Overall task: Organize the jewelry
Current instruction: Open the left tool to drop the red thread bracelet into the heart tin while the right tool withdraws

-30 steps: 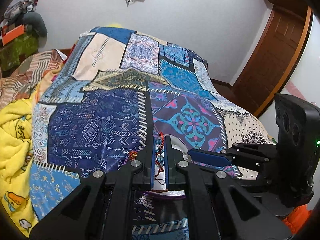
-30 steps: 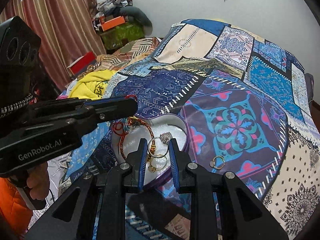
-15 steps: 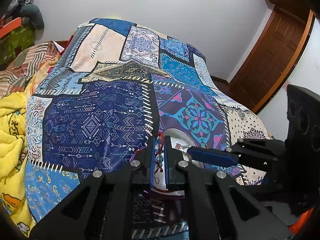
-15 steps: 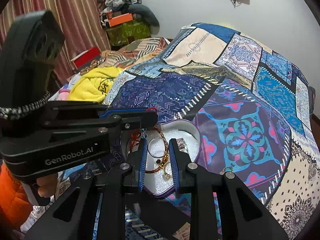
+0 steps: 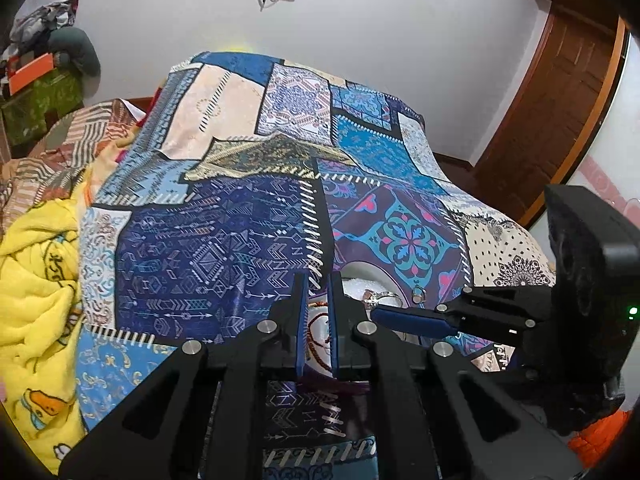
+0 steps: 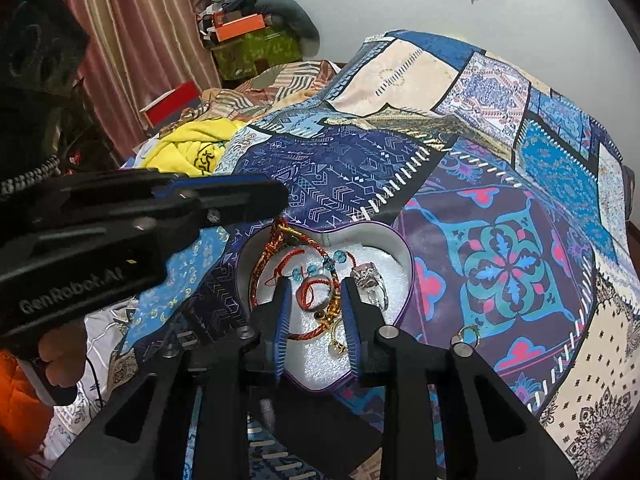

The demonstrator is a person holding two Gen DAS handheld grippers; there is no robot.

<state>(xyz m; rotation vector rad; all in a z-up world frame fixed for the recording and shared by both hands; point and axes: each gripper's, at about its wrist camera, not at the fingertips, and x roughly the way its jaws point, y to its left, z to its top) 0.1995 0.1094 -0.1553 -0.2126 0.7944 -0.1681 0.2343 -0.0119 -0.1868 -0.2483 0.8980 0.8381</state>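
Patchwork bedspread (image 6: 500, 168) under work area; yellow blanket (image 5: 36, 280) at its left edge. Gold ring (image 6: 466, 334) lay loose on spread, just right of heart-shaped box (image 6: 400, 248). Box held bracelets, rings on white foam. My left gripper (image 5: 318, 292) clenched on red cord bracelet (image 6: 276, 236), angled down over box rim. My right gripper (image 6: 314, 300) over box, jaws just been opening, nothing pinched.

A bed with a patchwork bedspread (image 6: 500, 216) carries a heart-shaped tin (image 6: 402, 258) near its front edge; a small gold ring (image 6: 466, 334) lies just right of it, a yellow blanket (image 5: 36, 280) crumpled at the left
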